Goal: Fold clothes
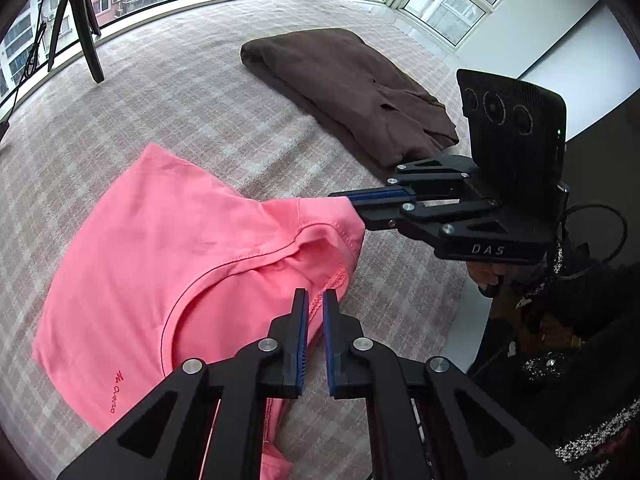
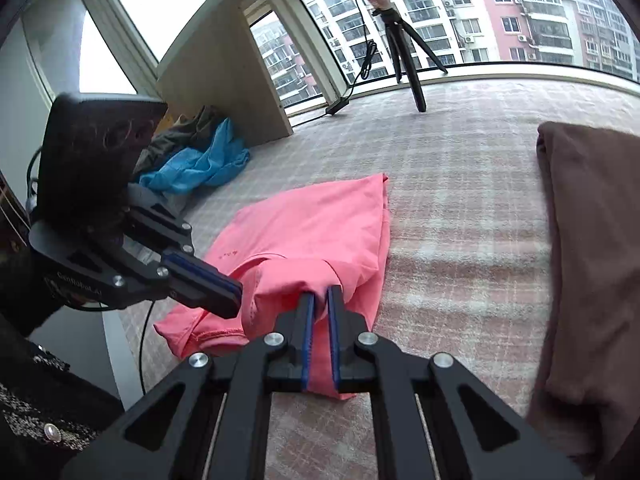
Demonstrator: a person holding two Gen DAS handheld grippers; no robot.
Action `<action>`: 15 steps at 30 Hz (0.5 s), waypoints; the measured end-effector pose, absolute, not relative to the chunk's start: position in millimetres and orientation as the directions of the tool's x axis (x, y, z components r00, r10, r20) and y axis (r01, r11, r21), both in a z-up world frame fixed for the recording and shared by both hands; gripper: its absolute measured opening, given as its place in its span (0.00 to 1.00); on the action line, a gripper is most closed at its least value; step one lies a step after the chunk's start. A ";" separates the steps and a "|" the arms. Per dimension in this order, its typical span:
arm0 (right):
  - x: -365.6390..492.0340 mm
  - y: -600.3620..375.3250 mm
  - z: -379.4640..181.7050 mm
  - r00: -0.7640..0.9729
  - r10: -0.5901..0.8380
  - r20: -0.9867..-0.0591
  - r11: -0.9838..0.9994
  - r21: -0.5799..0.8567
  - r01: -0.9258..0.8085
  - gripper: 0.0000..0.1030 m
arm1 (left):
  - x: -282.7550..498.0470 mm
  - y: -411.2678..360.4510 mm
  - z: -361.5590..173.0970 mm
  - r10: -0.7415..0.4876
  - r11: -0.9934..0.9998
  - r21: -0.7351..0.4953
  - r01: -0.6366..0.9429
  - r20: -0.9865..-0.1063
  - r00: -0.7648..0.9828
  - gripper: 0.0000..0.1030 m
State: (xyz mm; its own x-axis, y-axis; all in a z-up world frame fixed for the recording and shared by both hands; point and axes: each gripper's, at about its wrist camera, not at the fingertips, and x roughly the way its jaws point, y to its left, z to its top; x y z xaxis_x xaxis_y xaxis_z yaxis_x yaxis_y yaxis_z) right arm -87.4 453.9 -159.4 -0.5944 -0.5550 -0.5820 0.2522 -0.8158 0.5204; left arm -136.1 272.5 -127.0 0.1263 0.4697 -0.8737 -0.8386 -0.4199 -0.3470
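The pink T-shirt (image 1: 168,264) lay partly folded on the checked bed cover (image 1: 208,92). The right gripper (image 2: 320,304) had its jaws closed on a bunch of the shirt's pink cloth. The left gripper (image 1: 315,304) hung over the shirt's edge with its jaws a little apart, pressing on nothing. A folded brown garment (image 1: 344,88) lay near, apart from the shirt.
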 end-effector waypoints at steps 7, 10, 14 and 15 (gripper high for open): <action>-80.2 471.2 -172.6 -0.602 -0.565 -0.564 -0.778 0.607 0.161 0.04 | -121.9 300.8 -144.8 0.471 -0.337 -0.357 -0.871 -0.865 0.173 0.19; -78.2 469.8 -172.5 -0.598 -0.578 -0.555 -0.767 0.620 0.164 0.03 | -109.2 315.9 -164.3 0.420 -0.290 -0.323 -0.901 -0.889 0.184 0.08; -73.0 467.1 -179.0 -0.567 -0.563 -0.602 -0.787 0.600 0.144 0.03 | -97.3 315.6 -173.1 0.381 -0.252 -0.342 -0.905 -0.895 0.232 0.00; -71.3 468.8 -182.6 -0.559 -0.550 -0.621 -0.797 0.590 0.128 0.03 | -95.3 313.2 -170.2 0.386 -0.244 -0.343 -0.907 -0.893 0.233 0.00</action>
